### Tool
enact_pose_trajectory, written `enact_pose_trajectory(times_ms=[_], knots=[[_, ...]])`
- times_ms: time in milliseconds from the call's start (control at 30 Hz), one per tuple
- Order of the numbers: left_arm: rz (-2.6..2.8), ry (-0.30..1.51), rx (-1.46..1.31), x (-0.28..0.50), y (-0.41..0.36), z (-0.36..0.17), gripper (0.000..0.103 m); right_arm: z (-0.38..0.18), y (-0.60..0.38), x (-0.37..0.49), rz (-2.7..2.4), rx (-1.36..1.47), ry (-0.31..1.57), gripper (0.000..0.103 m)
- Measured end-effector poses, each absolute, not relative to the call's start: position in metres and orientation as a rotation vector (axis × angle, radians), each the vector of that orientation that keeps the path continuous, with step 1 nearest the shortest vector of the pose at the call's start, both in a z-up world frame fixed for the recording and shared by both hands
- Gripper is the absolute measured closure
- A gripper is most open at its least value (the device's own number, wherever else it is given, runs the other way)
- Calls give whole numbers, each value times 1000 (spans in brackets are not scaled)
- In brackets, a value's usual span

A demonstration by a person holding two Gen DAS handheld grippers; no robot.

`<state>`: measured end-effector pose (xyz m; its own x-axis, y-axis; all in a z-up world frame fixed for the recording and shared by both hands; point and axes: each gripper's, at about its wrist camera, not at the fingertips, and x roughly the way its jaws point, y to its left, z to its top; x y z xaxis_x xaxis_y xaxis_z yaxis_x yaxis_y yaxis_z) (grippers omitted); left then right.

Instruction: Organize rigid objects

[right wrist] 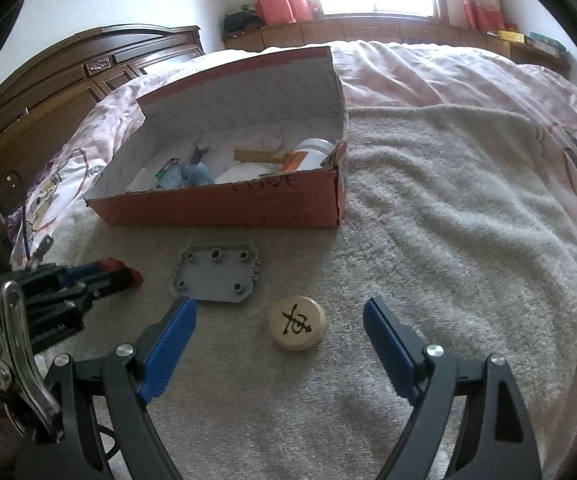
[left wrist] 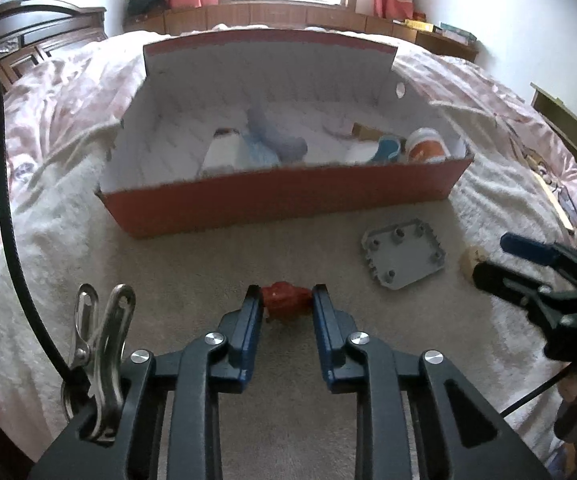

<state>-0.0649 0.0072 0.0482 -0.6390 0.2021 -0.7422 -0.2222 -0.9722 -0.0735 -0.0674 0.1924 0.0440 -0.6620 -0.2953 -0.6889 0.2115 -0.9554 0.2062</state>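
Note:
A small red object [left wrist: 286, 300] lies on the beige towel, and my left gripper [left wrist: 286, 293] is shut on it, a pad pressing each side. In the right wrist view that gripper [right wrist: 126, 274] shows at the left with a bit of the red object [right wrist: 137, 276] at its tip. My right gripper [right wrist: 279, 305] stands open just above the towel, with a round wooden chess piece [right wrist: 297, 322] bearing a black character between its fingers, untouched. A grey square plate with pegs [right wrist: 216, 276] lies between the two grippers. The open red cardboard box [left wrist: 280, 204] stands behind.
The box holds an orange-and-white bottle [left wrist: 424, 146], a blue-grey toy [left wrist: 276, 136] and other small items. Its lid [left wrist: 268, 64] stands upright at the back. The towel lies on a pink bedspread [right wrist: 428, 76]; a wooden headboard [right wrist: 88, 64] is at the left.

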Motion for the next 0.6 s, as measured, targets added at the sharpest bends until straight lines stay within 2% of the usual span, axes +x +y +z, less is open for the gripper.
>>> enact_pose_trajectory(times_ms=[300, 600], knots=[[2691, -4, -1087, -74, -2, 85, 77, 41, 195, -67, -2626, 1121, -178, 14], [2774, 33, -1018, -111, -9, 110, 77, 40, 193, -66, -2616, 1121, -186, 14]])
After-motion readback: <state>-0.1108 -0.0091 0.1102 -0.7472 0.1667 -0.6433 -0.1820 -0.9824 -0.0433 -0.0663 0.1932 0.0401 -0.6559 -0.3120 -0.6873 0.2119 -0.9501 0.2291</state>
